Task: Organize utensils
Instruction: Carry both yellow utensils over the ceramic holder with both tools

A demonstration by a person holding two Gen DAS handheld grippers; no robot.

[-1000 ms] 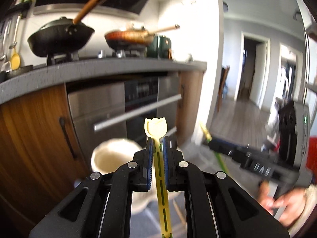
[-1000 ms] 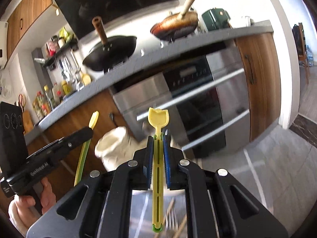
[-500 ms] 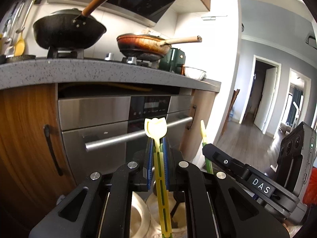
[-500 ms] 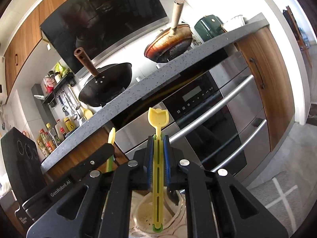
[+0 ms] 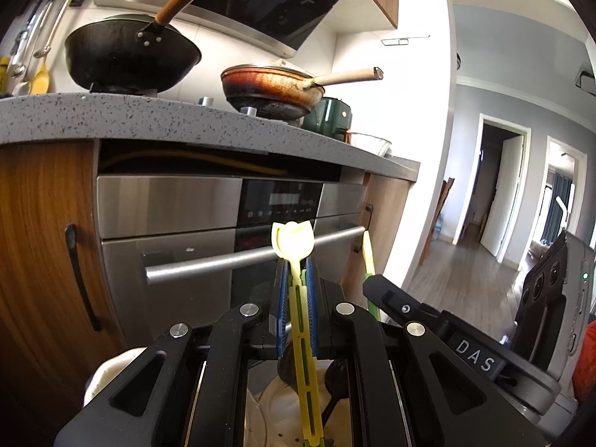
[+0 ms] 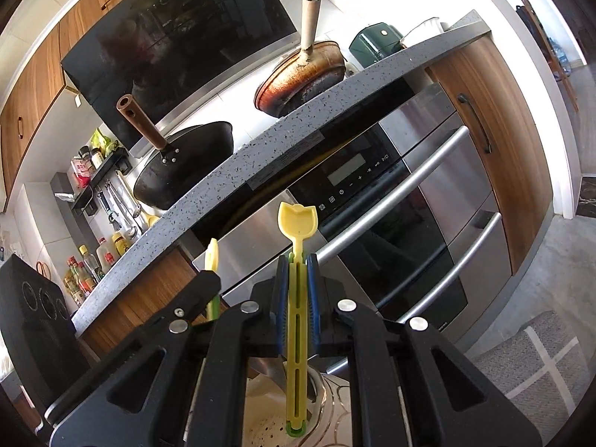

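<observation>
Both grippers are pinched shut on matching utensils. The left gripper [image 5: 297, 290] clamps a pale yellow slotted plastic spoon with a tulip-shaped head [image 5: 294, 240] between its blue pads, head sticking up at twelve o'clock; its lower end is cut off at the frame's bottom edge. The right gripper [image 6: 297, 279] grips a second yellow slotted plastic spoon with a green tip [image 6: 297, 223] the same way. Beneath each, at six o'clock, sits a cream-coloured ceramic holder [image 5: 275, 402], mostly hidden by the black gripper arms; a dark spoon [image 5: 335, 372] rests inside it, hard to make out. Behind stand the stainless-steel oven [image 6: 409, 223], the speckled grey countertop [image 5: 111, 119], a black wok [image 5: 130, 56] and a rusty-brown frying pan [image 5: 272, 87].
</observation>
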